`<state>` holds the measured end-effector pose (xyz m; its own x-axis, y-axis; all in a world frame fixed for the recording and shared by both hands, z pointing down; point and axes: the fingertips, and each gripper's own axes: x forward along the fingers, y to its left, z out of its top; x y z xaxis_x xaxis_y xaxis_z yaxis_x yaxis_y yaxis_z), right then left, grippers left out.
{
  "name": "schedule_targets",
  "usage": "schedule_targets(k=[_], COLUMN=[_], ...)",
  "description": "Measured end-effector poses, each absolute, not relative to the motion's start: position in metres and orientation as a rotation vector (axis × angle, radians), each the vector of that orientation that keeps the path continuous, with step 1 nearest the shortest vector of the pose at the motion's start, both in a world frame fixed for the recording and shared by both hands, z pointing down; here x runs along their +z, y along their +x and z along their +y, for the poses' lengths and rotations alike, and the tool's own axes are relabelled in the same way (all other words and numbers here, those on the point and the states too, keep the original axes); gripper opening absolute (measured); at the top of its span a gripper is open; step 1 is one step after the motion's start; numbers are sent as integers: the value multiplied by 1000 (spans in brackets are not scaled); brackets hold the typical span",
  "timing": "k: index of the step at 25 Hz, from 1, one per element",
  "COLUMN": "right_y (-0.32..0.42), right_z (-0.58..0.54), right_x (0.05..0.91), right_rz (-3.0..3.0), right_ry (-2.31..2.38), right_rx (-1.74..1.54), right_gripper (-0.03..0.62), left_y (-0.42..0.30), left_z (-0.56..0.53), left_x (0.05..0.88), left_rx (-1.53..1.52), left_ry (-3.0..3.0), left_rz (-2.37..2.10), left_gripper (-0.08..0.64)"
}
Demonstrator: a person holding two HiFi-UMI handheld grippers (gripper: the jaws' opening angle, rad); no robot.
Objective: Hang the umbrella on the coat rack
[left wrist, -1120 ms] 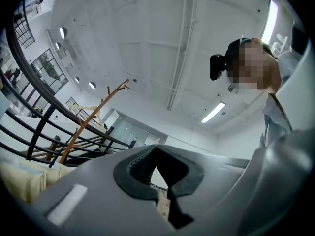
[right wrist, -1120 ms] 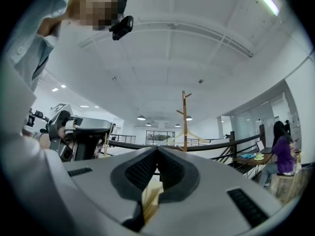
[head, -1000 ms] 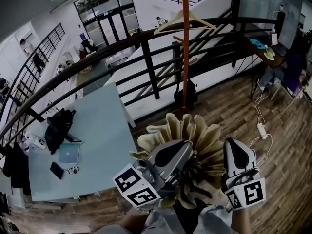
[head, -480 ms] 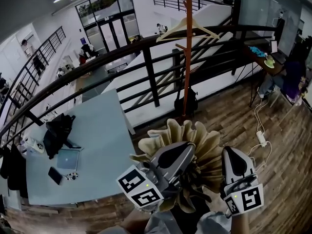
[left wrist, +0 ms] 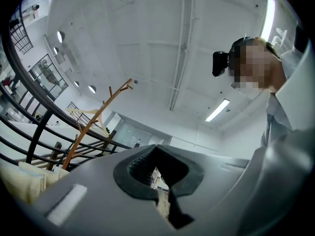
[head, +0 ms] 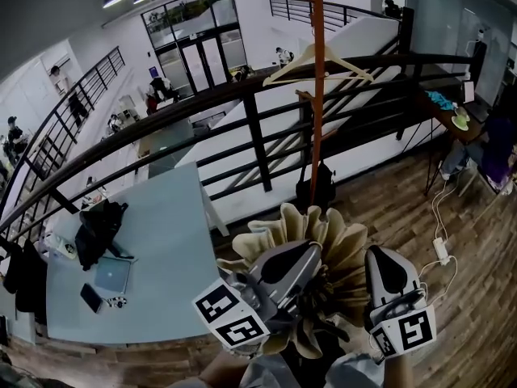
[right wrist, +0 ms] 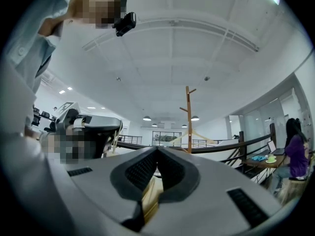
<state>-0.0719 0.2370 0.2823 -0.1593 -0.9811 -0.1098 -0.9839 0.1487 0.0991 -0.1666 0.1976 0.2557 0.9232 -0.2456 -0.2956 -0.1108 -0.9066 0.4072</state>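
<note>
The left gripper (head: 300,255) is clamping the folded beige umbrella (head: 319,226), its jaws pinching a fold of the fabric. At 3 o'clock from it, the right gripper (head: 381,259) is squeezing the same umbrella, jaws closed. The orange coat rack (head: 317,111) is standing at 12 o'clock, beyond the umbrella, carrying a wooden hanger (head: 317,61).

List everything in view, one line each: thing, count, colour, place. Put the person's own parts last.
umbrella: one, beige, folded, held between both grippers
coat rack: one, orange-brown wood, ahead by the railing
hanger: one, pale wood, on the coat rack
railing: one, black, across the middle
table: one, pale blue, at left
laptop: one, silver, on the table
bag: one, black, at the coat rack's foot
left gripper: one, grey, shut on the umbrella
right gripper: one, grey, shut on the umbrella
</note>
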Motion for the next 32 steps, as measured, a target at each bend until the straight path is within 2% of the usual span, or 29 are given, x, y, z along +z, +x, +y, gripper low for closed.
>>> schedule_targets(k=[11,16,18,19,24,32], right_y=[11,24,27,29,32,38], right_z=[163,139,130,126,110,77], right_x=[277,272,272,272,274,266], right_rz=[2556,2698,2736,2758,2868,2889], right_ry=[-1906,-1756,-1672,-1627,-1389,-1279], right_rx=[258,384,357,338,242,230], right_gripper=[2,5,60,68,69,60], left_y=[-85,-52,-42,-37,-7,26], left_z=[135,110,100,96,78,60], left_x=[241,238,237,236,236,241], left_rx=[-487,-502,-503,-503,-486,-452], left_ry=[2702,2715,2722,2725,2736,2743], left_rz=[-419,-498,-532,-548,-594,-582], left_gripper=[1,1,1,0,2,2])
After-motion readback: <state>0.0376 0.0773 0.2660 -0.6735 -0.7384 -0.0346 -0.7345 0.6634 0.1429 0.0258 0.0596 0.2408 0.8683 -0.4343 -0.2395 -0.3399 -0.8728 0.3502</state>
